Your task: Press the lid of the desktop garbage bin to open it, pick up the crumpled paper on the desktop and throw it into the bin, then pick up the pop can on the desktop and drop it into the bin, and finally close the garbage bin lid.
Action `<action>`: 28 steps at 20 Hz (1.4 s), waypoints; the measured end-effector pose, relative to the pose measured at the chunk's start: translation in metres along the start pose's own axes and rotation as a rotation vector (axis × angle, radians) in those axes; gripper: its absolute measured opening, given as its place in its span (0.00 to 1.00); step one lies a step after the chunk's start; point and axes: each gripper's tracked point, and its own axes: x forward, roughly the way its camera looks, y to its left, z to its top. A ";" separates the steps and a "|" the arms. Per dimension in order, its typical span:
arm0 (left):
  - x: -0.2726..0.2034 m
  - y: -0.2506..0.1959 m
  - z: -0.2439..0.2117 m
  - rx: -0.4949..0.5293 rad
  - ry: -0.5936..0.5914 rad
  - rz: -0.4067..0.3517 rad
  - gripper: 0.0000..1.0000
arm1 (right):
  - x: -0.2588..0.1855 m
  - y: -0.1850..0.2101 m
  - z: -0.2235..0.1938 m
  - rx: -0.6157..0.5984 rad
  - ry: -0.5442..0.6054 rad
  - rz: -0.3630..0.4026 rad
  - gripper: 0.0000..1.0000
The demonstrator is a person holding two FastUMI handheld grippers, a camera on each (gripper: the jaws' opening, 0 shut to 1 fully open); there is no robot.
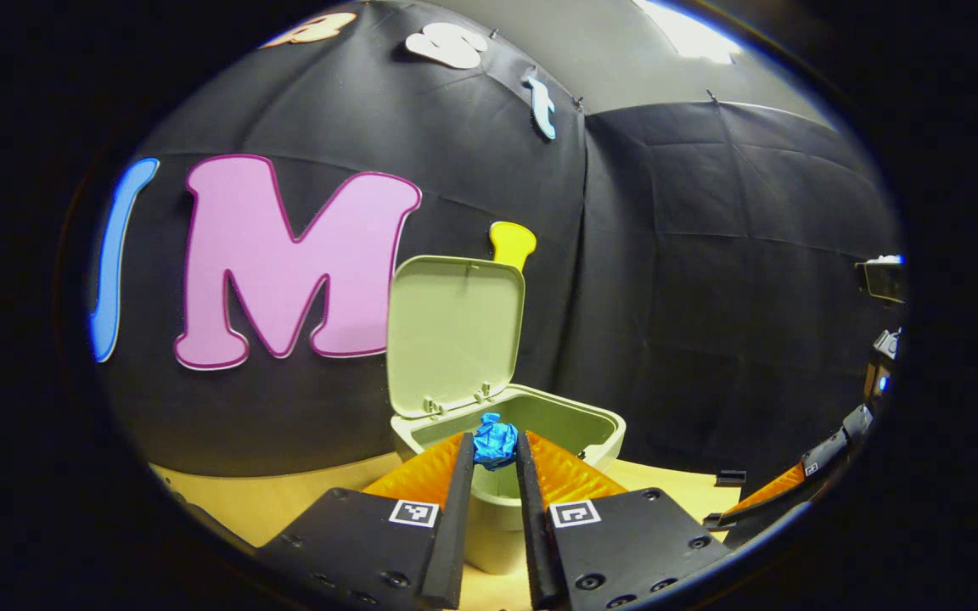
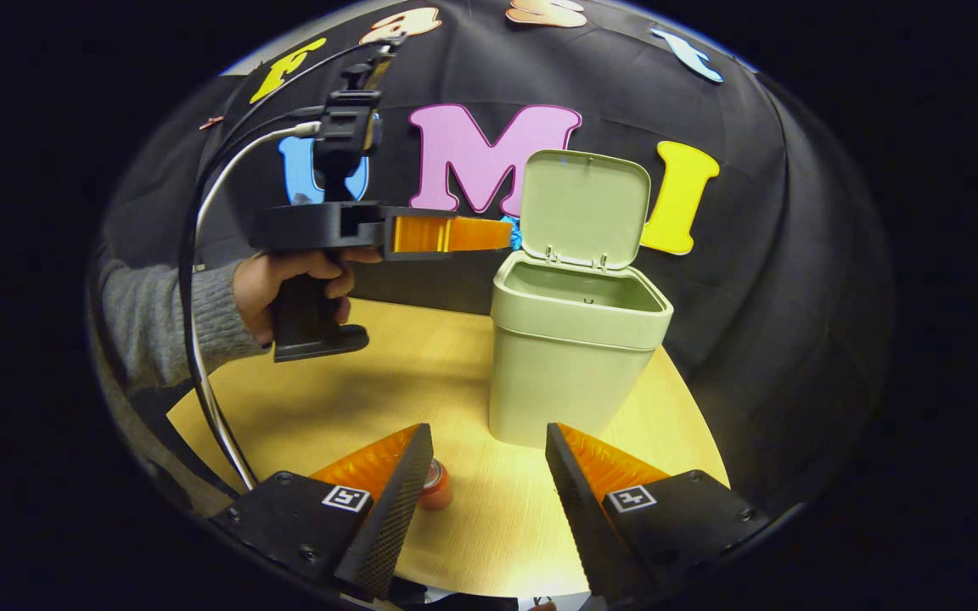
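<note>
Crumpled paper (image 1: 495,443) sits pinched between the left gripper (image 1: 494,450) jaws over the open bin (image 1: 540,424), ready to drop. From the right gripper view, the right gripper (image 2: 482,465) waits, jaws wide, near the pop can (image 2: 435,485) on the table (image 2: 421,373).

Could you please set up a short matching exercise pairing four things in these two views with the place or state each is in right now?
Things
1. crumpled blue paper
2. bin lid
3. pop can
4. right gripper

States
A. lying on the wooden desktop beside a finger
B. swung up on its hinges above the green garbage bin
C. fingers spread apart, nothing between them
D. pinched between the fingers of the left gripper, at the bin's open mouth

Pairs: 1-D, 2-B, 3-A, 4-C
</note>
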 end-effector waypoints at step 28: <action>-0.118 0.066 -0.013 -0.012 0.045 0.332 0.83 | 0.020 0.040 -0.014 0.009 0.049 0.128 0.94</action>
